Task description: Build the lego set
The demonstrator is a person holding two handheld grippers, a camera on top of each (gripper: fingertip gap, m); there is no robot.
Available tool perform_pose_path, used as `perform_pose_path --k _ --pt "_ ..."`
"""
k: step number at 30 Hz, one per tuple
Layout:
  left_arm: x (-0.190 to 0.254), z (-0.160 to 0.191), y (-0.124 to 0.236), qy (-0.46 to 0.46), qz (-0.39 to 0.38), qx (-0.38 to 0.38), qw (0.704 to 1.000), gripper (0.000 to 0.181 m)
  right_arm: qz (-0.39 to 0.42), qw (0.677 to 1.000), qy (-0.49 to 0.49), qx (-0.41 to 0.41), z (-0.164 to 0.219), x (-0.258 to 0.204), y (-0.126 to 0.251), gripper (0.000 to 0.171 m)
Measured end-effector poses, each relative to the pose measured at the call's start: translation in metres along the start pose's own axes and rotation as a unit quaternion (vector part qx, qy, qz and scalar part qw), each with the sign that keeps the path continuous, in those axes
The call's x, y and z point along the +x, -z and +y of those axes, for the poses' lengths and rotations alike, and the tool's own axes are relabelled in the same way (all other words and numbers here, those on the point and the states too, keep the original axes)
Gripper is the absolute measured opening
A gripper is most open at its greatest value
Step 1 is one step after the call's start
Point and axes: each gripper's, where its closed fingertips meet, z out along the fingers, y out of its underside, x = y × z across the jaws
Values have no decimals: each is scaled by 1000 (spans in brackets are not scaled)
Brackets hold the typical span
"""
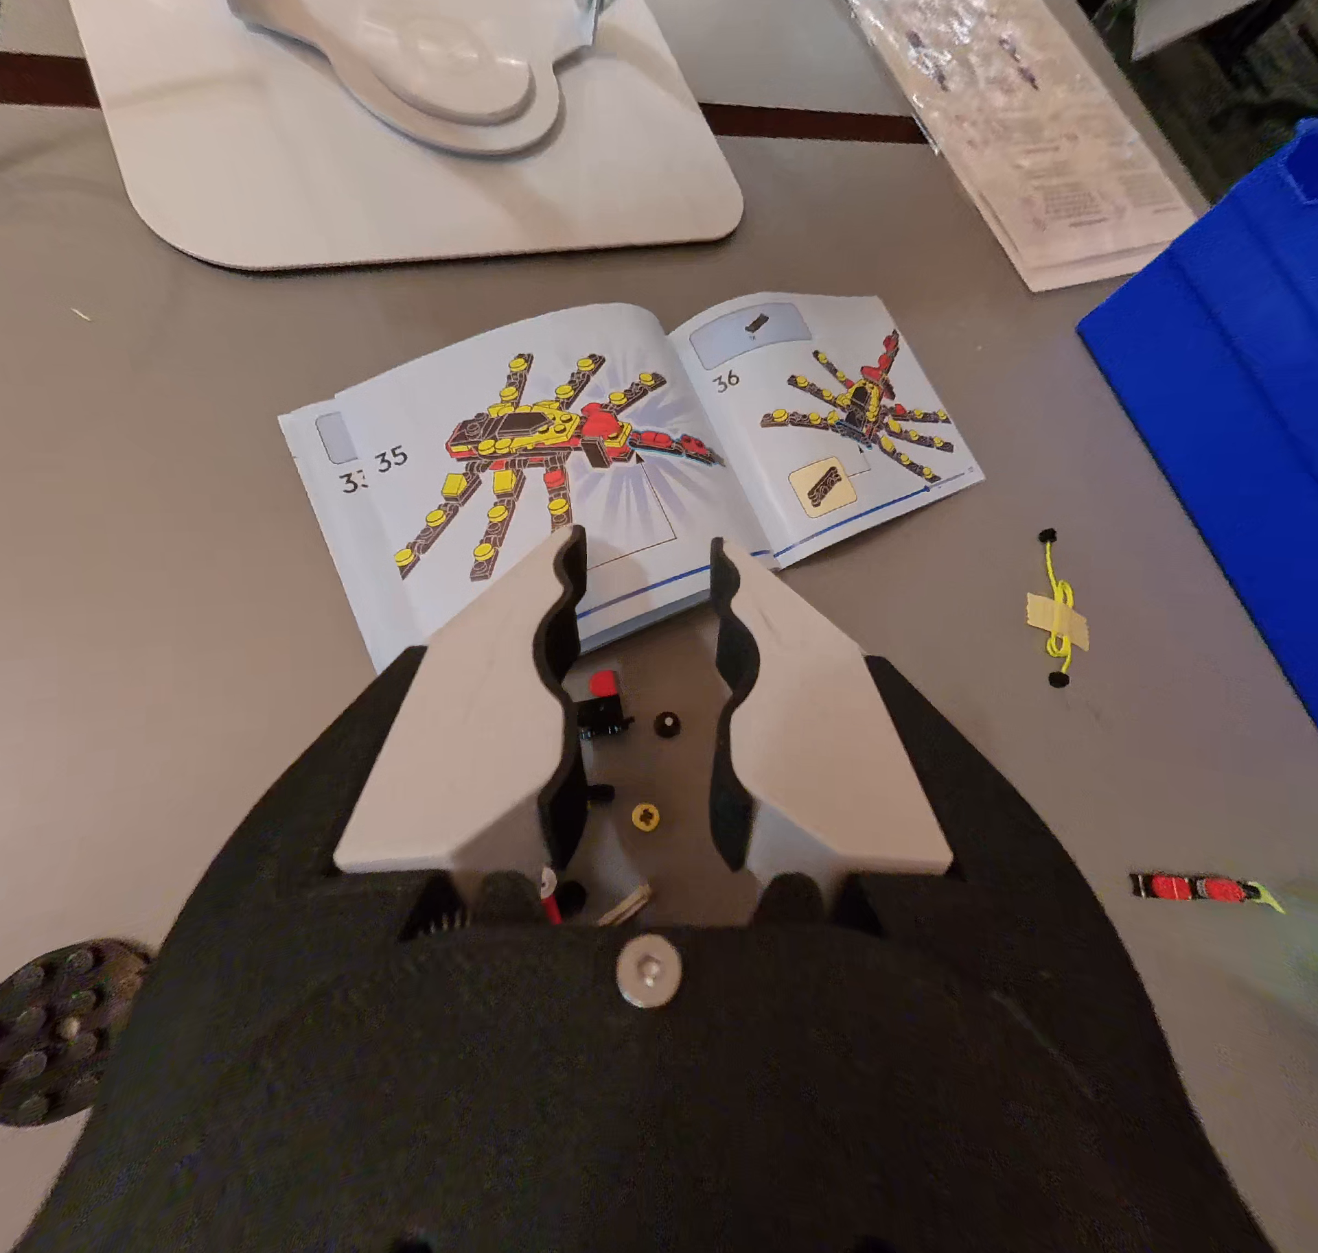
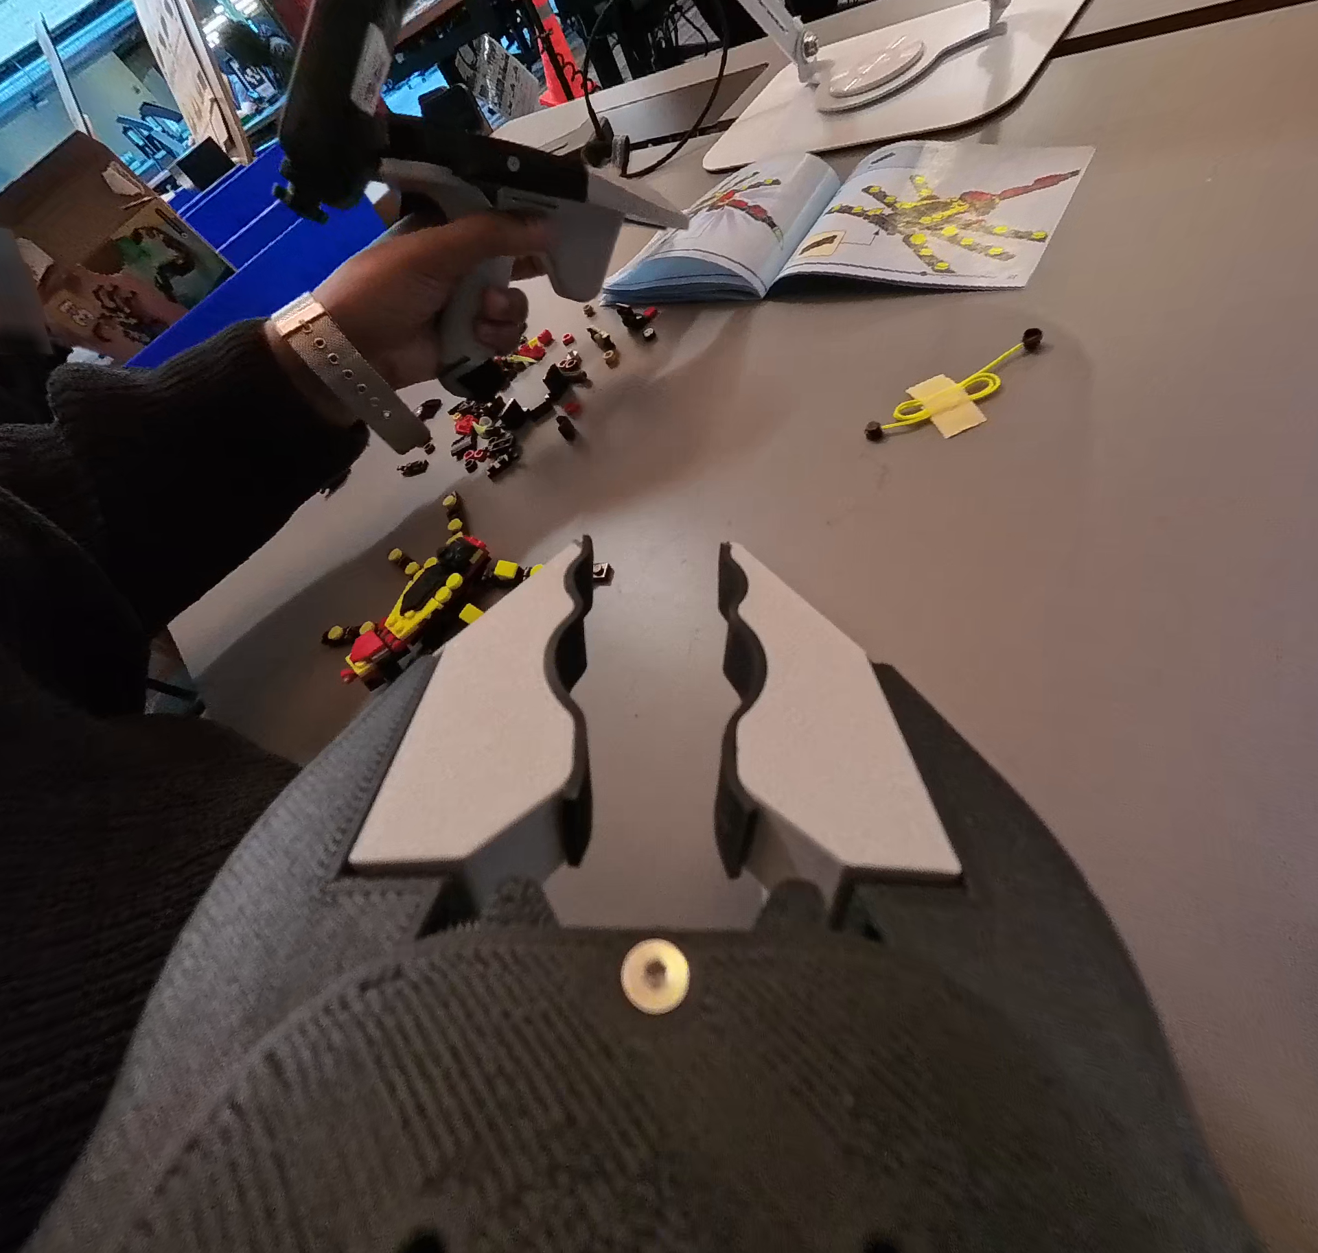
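With both the left claw (image 1: 647, 548) and right claw (image 2: 655, 554) held apart and empty, one small loose black-and-red brick (image 1: 603, 707) should be singled out from the scattered pile near the open instruction booklet (image 1: 627, 449) and pinched squarely.

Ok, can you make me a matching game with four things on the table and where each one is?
Things:
1. open paper instruction booklet
2. half-built yellow, red and black lego creature
3. yellow string taped down
4. loose pile of small black and red lego pieces

Places:
A. under the left gripper
B. beside the white stand base
C. alone on the bare grey table
D. left of the right gripper

Pairs: 1-B, 2-D, 3-C, 4-A
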Motion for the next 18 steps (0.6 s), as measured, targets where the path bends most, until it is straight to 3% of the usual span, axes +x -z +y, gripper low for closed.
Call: perform_pose_path --k 11,18 --pt "8 -9 48 -16 9 48 999 34 -1 999 37 -6 0 -8 -3 34" --pt "28 27 98 -53 2 59 997 34 -3 997 80 -16 2 -17 -7 33"
